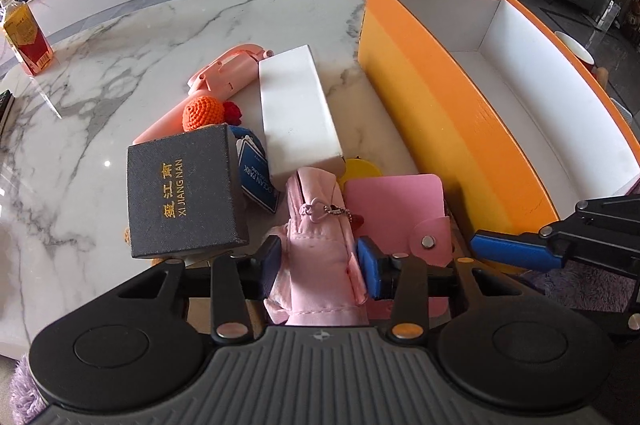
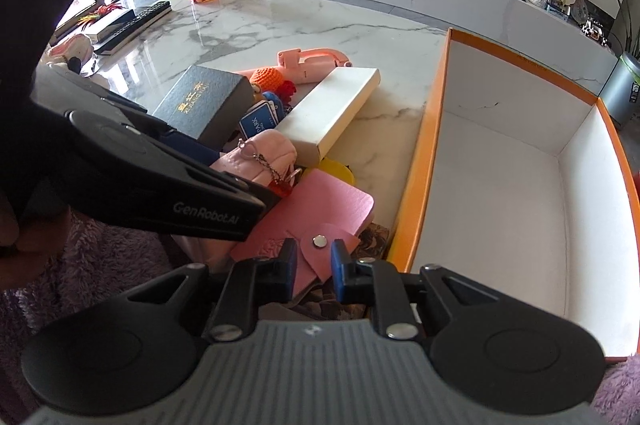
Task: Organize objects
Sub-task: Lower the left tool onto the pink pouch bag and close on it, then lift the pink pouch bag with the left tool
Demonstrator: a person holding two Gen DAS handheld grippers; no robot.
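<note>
Left tongs (image 1: 318,259): closed on the pink pouch (image 1: 320,225), blue pads pressed into both sides of the soft fabric.
Right tongs (image 2: 314,267): narrowly parted around the snap flap of the pink card holder (image 2: 320,209); cannot tell whether the pads really grip the flap.
Pink pouch: left of the orange box (image 1: 452,129), on the clutter, zipper pull and small chain on top.
Pink card holder: just beside the near left wall of the orange box, partly under the pouch, over a yellow disc (image 1: 358,167).
Orange box: open, white inside, standing on the marble counter (image 1: 120,65) at the right.
White carton (image 1: 298,113): long, lying left of the orange box, near it but apart.
Dark gift box (image 1: 184,189): further left of the orange box, gold letters on the lid, touching a blue tag (image 1: 256,177).
Crochet ball (image 1: 202,111): orange, behind the dark gift box, against a pink folding fan (image 1: 228,69).
Drink carton (image 1: 28,41): far left of the orange box, well apart from the pile.
</note>
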